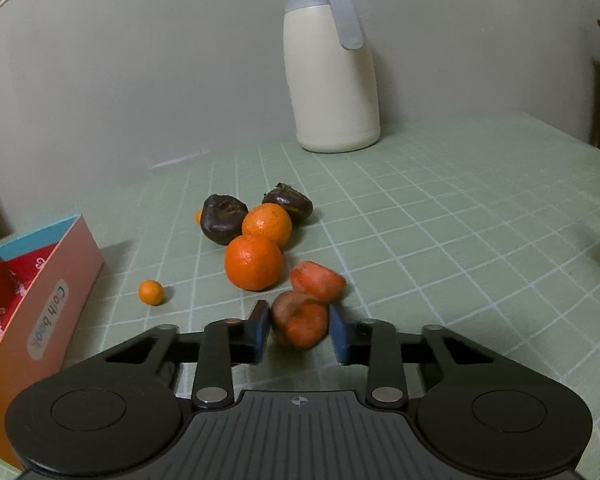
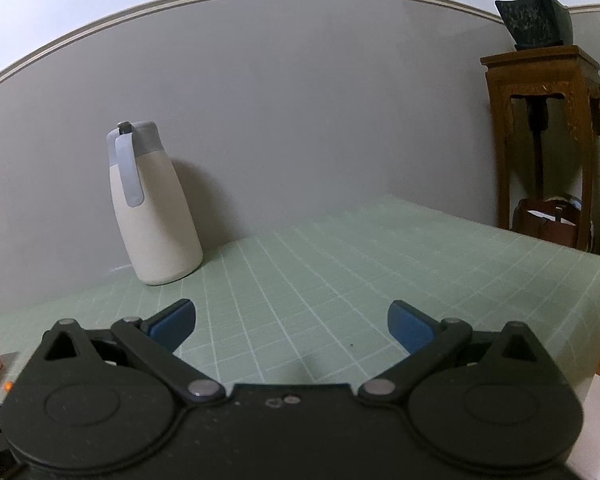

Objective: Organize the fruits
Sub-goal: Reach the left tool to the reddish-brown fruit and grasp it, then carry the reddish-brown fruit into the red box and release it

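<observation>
The left gripper (image 1: 300,330) is clamped narrow on a reddish-orange fruit (image 1: 300,324) with a brown, bruised patch. A second red fruit (image 1: 318,282) touches it just beyond. Farther ahead lie two oranges (image 1: 254,262), two dark brown fruits (image 1: 223,218) and a small kumquat (image 1: 151,292) to the left. The box (image 1: 48,312) at left reads "Cash book". The right gripper (image 2: 292,326) stands wide over bare desk (image 2: 340,264).

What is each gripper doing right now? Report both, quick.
Left gripper: jaws shut on the reddish-orange fruit, pads against both its sides.
Right gripper: jaws open wide, nothing between them, above the green table mat.
</observation>
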### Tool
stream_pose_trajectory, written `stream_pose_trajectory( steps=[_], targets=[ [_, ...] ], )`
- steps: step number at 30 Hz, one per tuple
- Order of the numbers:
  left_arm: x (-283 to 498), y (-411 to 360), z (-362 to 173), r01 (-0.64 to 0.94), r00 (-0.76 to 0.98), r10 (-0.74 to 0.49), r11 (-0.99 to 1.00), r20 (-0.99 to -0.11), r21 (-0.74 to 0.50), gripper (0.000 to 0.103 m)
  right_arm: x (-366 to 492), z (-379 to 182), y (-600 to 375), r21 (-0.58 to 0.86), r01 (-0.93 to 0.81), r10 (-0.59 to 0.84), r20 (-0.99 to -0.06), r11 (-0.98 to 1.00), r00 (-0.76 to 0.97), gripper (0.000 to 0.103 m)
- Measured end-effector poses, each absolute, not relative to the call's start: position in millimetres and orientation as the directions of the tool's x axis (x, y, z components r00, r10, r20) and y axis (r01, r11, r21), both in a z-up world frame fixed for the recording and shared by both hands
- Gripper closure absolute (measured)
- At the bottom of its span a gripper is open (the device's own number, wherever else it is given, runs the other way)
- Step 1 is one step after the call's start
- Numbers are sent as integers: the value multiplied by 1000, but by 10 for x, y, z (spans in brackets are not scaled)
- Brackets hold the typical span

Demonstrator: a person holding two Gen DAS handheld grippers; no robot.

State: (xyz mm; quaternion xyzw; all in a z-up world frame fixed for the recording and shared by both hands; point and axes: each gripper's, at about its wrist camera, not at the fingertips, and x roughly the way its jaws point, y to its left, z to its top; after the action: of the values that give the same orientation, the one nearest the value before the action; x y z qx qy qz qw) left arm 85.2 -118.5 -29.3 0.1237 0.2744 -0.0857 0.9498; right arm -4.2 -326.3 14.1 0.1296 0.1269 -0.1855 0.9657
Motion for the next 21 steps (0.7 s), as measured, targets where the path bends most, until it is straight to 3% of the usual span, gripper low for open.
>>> stream_pose_trajectory(
  steps=[9,21],
  targets=[
    [852,-1122,-267,228,830,-112,963,-546,148,71,-138,154,-3219,200,379,-314,-293,903,903,0],
    [730,-817,-96,158,877,-78,978,-475,132,71,-54,145,-3065,174,346,-282,-310,922,908,0]
  ],
)
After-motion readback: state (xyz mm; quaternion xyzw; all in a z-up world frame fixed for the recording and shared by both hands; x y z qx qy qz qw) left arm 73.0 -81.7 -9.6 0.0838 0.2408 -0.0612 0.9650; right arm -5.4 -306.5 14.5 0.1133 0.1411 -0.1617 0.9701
